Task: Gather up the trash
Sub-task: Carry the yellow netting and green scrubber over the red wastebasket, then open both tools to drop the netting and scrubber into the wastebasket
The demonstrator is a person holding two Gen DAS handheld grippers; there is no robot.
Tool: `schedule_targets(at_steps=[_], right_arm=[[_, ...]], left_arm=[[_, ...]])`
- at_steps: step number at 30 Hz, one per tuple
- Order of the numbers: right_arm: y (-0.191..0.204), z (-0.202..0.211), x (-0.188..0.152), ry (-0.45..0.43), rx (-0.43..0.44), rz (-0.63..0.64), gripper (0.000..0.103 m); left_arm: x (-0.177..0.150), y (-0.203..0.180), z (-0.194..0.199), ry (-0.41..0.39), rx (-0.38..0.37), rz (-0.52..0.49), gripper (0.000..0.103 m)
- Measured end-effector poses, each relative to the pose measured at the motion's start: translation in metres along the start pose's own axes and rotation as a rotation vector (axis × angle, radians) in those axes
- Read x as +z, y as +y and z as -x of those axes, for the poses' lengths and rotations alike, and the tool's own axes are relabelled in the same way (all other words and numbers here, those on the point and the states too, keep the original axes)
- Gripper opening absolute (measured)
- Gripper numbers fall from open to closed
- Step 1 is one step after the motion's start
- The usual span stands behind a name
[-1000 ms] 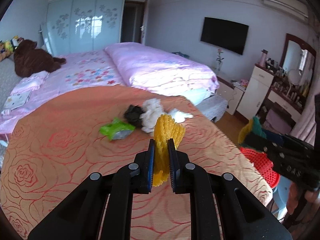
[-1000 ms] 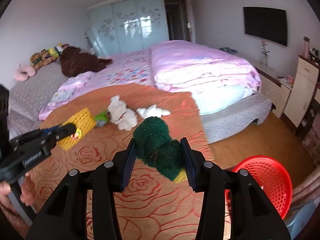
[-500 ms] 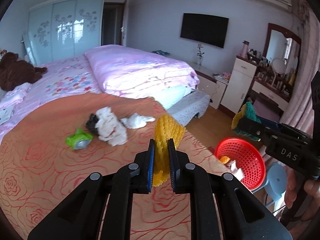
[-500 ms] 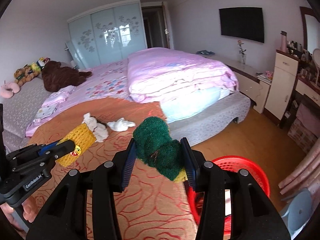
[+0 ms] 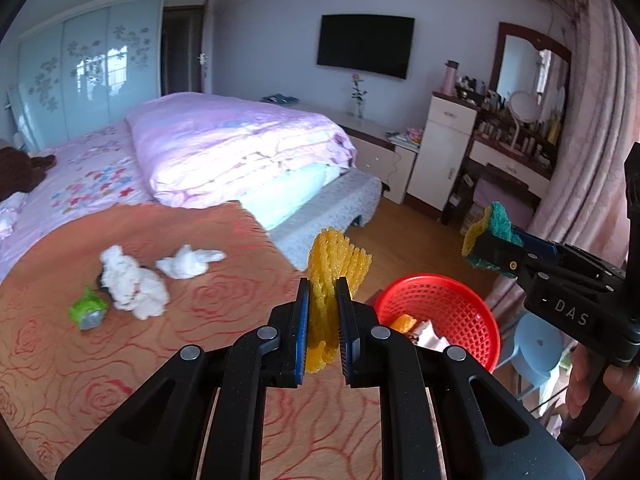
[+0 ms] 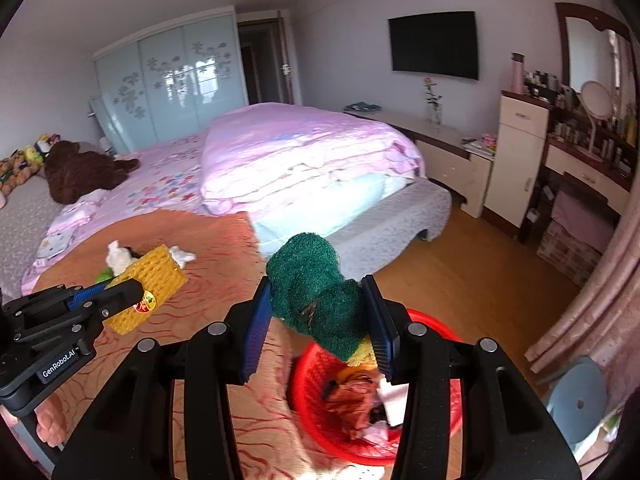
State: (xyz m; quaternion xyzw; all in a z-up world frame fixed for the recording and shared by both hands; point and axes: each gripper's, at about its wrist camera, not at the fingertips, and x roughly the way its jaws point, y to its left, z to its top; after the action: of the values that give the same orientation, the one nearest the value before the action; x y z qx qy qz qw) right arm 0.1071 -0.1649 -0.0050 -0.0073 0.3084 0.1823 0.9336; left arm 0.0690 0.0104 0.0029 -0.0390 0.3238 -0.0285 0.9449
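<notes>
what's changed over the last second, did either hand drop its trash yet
No drop yet. Both grippers swung from over the orange cloth toward the red basket, which has come into view below them. The left gripper stays clamped on the yellow foam net; the right gripper keeps holding the green scouring pad. The white tissues and green wrapper lie where they were.
</notes>
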Motion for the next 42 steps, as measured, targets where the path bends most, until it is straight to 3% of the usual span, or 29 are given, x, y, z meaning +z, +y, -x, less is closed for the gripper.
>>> schedule_targets(at_steps=[14,37,39,42], right_arm=[[-0.057,-0.005,-0.026,0.034,-0.118,-0.099,0.044],[-0.096,-0.045,-0.054,0.195,-0.146,-0.228,0.045],[-0.097,-0.046,-0.055,0.198,-0.150,-0.235,0.052],[-0.101,-0.046,-0.056,0.200,-0.155,-0.255,0.062]], left_arm=[[-0.006,-0.060,-0.036,0.069,-0.067,-0.100,0.012],[-0.032,-0.098,-0.097,0.248,-0.190,-0.175,0.013],[-0.035,-0.098,-0.098,0.255,-0.194,-0.176,0.018],[-0.036,-0.095,-0.098,0.256,-0.190,-0.169,0.037]])
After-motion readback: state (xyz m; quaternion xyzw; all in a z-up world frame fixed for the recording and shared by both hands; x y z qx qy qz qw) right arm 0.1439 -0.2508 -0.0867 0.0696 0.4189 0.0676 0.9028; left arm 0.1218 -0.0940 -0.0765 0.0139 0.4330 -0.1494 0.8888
